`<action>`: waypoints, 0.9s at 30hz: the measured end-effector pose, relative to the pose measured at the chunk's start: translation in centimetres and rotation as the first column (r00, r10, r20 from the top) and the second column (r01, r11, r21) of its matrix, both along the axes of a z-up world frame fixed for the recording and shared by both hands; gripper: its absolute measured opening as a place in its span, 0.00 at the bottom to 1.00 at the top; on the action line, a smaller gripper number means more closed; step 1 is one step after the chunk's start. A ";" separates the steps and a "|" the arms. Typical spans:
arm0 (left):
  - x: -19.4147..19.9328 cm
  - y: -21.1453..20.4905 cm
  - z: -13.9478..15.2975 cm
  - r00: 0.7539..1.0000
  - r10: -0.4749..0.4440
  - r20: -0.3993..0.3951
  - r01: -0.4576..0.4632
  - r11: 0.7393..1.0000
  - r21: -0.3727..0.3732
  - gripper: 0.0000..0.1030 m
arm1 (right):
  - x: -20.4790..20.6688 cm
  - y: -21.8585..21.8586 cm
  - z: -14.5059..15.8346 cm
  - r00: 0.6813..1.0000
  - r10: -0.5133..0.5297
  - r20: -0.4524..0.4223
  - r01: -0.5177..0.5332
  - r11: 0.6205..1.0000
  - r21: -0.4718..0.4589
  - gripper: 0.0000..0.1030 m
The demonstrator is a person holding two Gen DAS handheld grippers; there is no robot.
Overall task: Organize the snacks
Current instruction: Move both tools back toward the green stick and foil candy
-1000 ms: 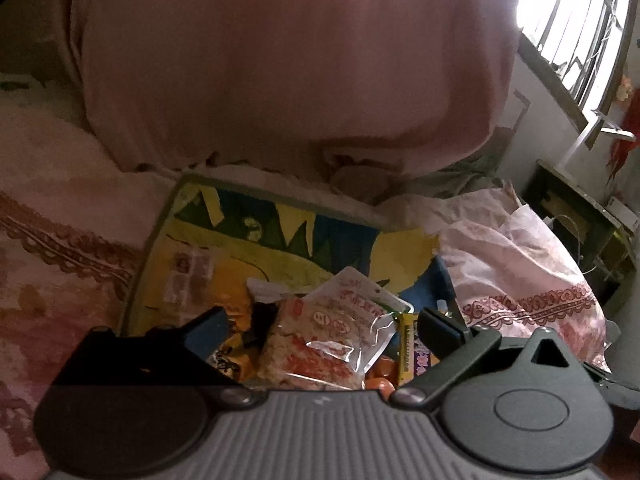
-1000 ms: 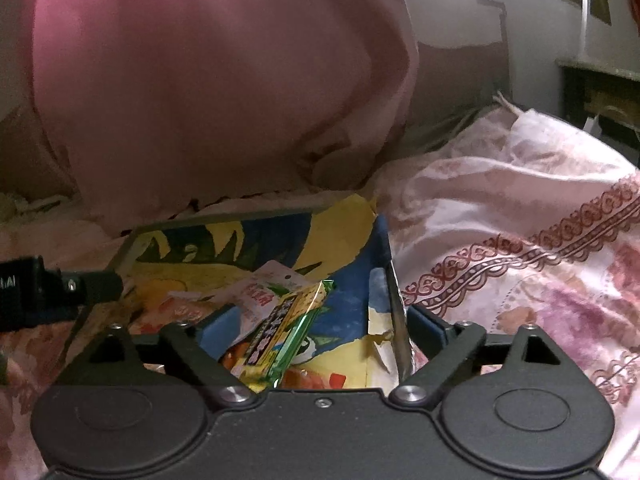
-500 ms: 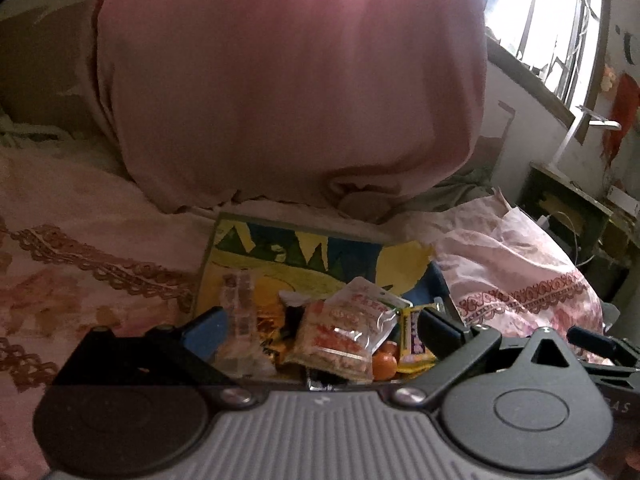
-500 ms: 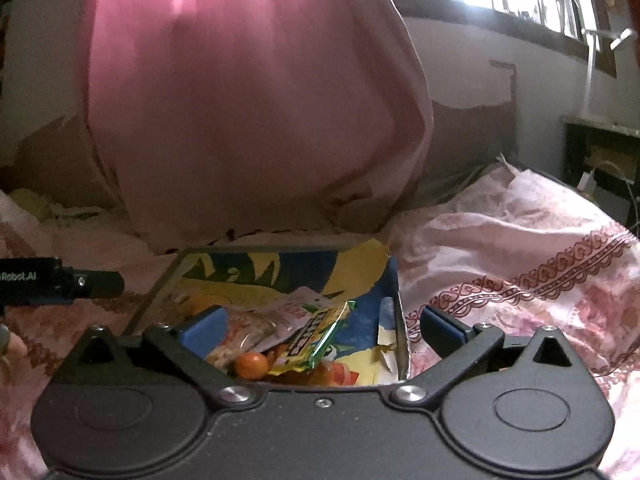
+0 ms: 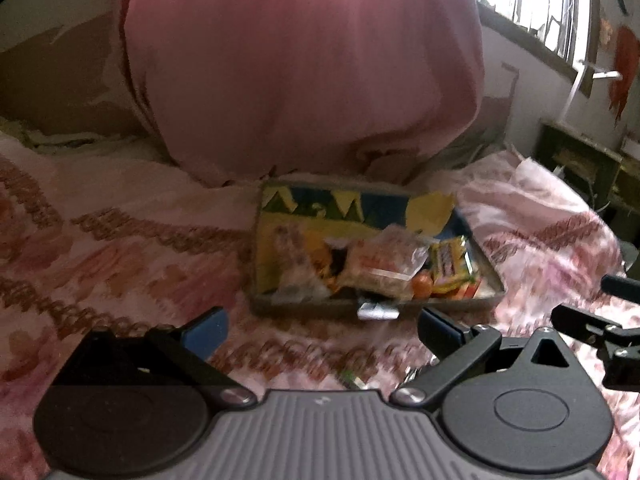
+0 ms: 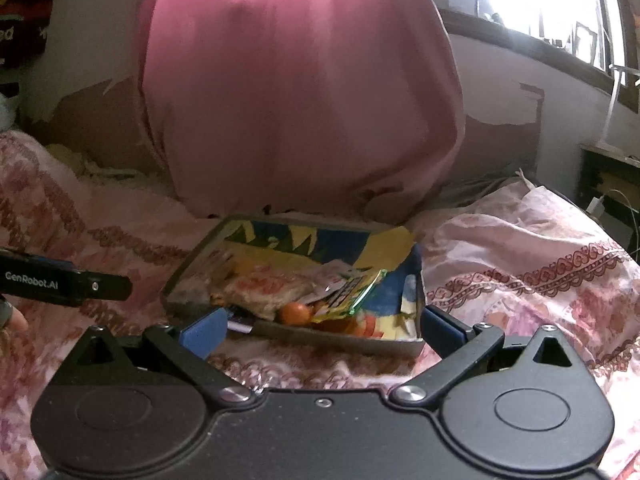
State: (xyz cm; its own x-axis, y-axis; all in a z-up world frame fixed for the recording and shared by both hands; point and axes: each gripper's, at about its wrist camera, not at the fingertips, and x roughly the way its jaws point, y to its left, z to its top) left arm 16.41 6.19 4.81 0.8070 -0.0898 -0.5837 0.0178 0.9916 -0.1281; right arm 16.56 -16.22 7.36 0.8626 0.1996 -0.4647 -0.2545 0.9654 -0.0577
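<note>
Gaping wide, left gripper (image 5: 320, 330) empty above bedspread (image 5: 120, 248). Right gripper (image 6: 322, 326) spread too, nothing between fingers. Just beyond: tray (image 6: 344, 342) on bed, snacks (image 6: 264, 290) and orange (image 6: 295, 313) piled inside. Pink pillow (image 6: 300, 92) behind.

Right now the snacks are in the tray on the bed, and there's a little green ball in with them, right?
Almost. The little ball in the tray is orange, not green; the right wrist view shows it beside the green-edged snack packet. The rest holds: the snacks are in the tray on the bed.
</note>
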 end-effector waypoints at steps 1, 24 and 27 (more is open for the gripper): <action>-0.4 0.2 -0.1 1.000 0.002 -0.008 -0.002 1.000 0.005 1.00 | -0.4 0.2 -0.1 1.000 0.003 -0.004 -0.003 1.000 -0.004 0.99; -1.3 1.6 -4.5 0.945 0.018 -0.327 0.012 0.996 0.090 1.00 | -4.3 3.7 -5.3 0.966 0.116 -0.230 -0.148 0.981 -0.127 0.99; -0.9 1.4 -5.3 0.929 0.020 -0.368 0.018 0.995 0.098 1.00 | -3.9 4.4 -6.4 0.953 0.133 -0.272 -0.175 0.975 -0.140 0.99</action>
